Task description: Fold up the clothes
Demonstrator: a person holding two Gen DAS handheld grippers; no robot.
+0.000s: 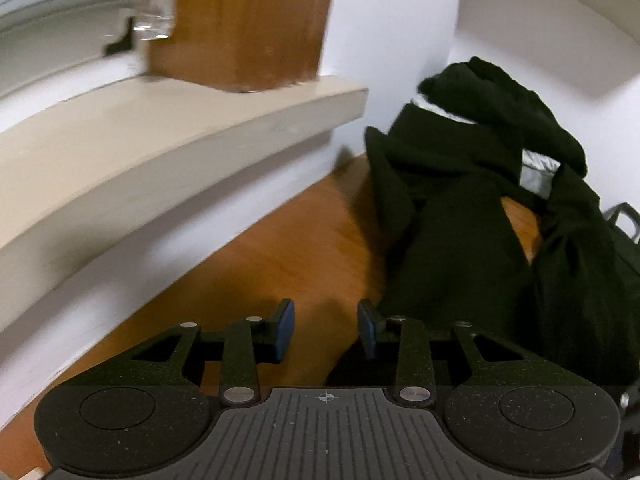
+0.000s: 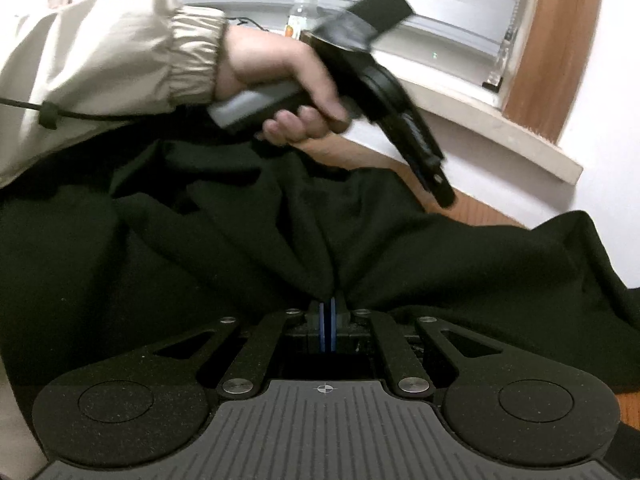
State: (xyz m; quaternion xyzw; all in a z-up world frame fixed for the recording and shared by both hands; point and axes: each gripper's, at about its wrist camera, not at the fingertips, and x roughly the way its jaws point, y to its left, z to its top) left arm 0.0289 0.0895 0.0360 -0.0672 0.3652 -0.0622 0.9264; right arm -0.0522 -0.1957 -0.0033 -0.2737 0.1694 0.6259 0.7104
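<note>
A black garment [image 1: 472, 216] lies crumpled on the wooden table, reaching up to the white wall at the right of the left wrist view; a strip of white lining shows in its folds. My left gripper [image 1: 326, 330] is open above bare wood, just left of the cloth, with nothing between its blue pads. In the right wrist view the same black garment [image 2: 440, 264] fills the middle. My right gripper [image 2: 327, 312] is shut on a bunched fold of it. The left gripper [image 2: 440, 192] hangs above the cloth, held by a hand [image 2: 280, 76] in a beige sleeve.
A beige window sill [image 1: 168, 148] runs along the left, with a brown wooden frame [image 1: 248, 20] and a clear bottle [image 1: 156, 0] on it. The wooden table [image 1: 280, 256] meets white walls. Another bottle [image 2: 298, 16] stands on the sill by the window blinds.
</note>
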